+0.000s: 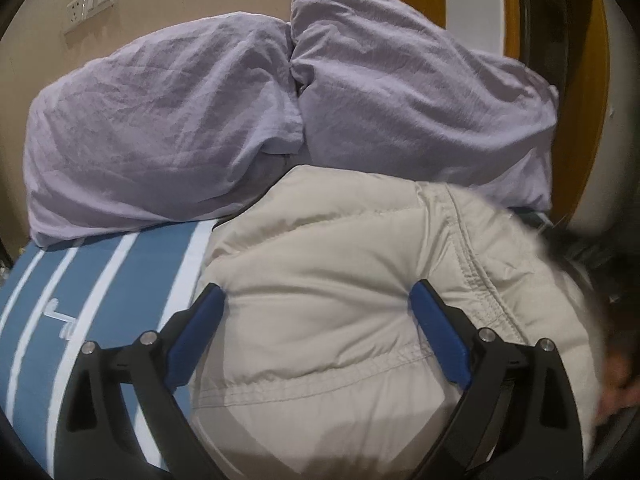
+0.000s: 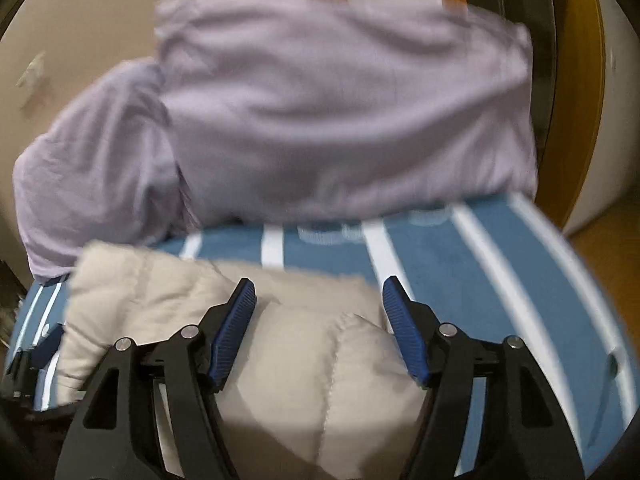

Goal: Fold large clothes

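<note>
Garment: cream quilted puffer jacket (image 1: 340,300) lies bunched into a compact bundle on the blue white-striped bedsheet (image 2: 500,272), just before the two lilac pillows (image 1: 168,120).
Left gripper (image 1: 316,300): jaws apart, straddling the padding, not pinching.
Right gripper (image 2: 319,292): jaws apart over the jacket's edge, holding nothing.
Progress: apparently mostly folded; tidying likely remains.

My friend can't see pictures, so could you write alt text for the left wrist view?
A cream puffer jacket lies bunched on a blue-and-white striped bedspread, between the open blue fingers of the left hand-held gripper. Two lilac pillows lean on the beige wall behind.
</note>
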Tool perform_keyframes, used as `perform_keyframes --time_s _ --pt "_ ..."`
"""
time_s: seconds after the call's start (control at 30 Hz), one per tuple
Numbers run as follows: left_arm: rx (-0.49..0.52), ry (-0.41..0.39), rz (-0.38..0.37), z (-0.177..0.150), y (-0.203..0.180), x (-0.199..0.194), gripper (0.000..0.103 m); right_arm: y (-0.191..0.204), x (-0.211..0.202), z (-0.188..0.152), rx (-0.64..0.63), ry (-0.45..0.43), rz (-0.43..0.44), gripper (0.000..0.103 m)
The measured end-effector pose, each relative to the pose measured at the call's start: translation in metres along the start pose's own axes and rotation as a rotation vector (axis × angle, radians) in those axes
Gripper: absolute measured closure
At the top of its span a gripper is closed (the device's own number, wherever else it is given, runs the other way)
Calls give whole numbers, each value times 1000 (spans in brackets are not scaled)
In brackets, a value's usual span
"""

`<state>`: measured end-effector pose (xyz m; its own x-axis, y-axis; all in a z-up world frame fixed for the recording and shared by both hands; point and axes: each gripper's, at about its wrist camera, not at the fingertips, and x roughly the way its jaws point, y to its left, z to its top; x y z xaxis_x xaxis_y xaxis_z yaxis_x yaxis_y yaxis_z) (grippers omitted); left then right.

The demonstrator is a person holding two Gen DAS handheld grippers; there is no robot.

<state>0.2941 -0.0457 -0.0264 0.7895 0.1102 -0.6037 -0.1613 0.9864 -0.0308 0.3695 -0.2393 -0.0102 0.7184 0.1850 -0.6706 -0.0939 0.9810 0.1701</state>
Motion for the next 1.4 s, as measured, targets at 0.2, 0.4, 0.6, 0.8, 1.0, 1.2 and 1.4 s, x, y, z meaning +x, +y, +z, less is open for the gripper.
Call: perform_keyframes --time_s 0.2,0.4,0.6,0.8,1.0,1.2,1.4 --pt "9 -5 -12 0 -6 2 6 -9 21 -12 24 35 -24 36" --pt "13 -8 -13 -2 -8 3 5 -5 33 -17 5 74 -61 35" --pt "21 -9 -4 -3 -9 4 2 -1 42 -20 -21 100 -93 34" --pt "27 -9 6 -4 -11 4 2 2 46 -20 -35 113 -110 33" --pt "28 -9 10 -4 -11 5 2 1 49 -20 -29 122 -104 32" --pt "28 -10 9 -4 -10 4 2 1 51 -20 -17 124 -98 31" --pt "28 -10 9 -4 -11 4 2 0 52 -20 -9 125 -93 30"
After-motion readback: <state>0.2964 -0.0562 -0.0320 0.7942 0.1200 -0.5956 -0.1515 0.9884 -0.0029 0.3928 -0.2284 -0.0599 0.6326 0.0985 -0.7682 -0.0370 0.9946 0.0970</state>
